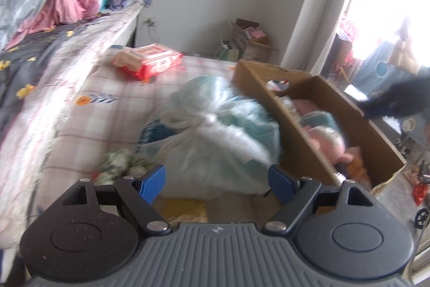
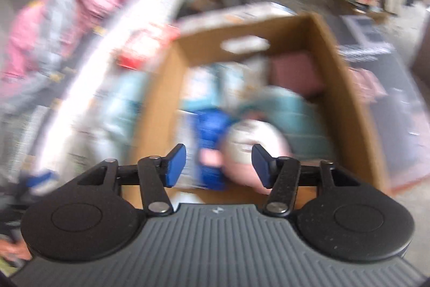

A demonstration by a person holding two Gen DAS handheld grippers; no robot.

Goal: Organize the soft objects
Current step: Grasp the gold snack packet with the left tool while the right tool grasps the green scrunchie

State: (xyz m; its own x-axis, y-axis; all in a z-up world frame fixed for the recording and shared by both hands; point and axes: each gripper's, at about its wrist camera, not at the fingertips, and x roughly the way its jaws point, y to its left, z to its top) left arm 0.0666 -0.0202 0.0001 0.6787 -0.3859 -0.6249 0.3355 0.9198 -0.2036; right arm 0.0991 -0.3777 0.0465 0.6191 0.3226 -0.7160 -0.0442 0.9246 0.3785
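Left gripper (image 1: 216, 180): ribbed grey body, black round housings, silver screws, blue pads.
Right gripper (image 2: 217, 166): same build.

One cardboard box (image 1: 317, 109) sits on the bed, one tied white plastic bag (image 1: 215, 136) beside it, and one red-and-white packet (image 1: 147, 59) farther back. Inside the box — one pink plush toy (image 1: 326, 139), one teal cloth (image 1: 318, 120). The rest is too blurred to count — one crumpled green-and-white cloth (image 1: 118, 163) lies near the bag.
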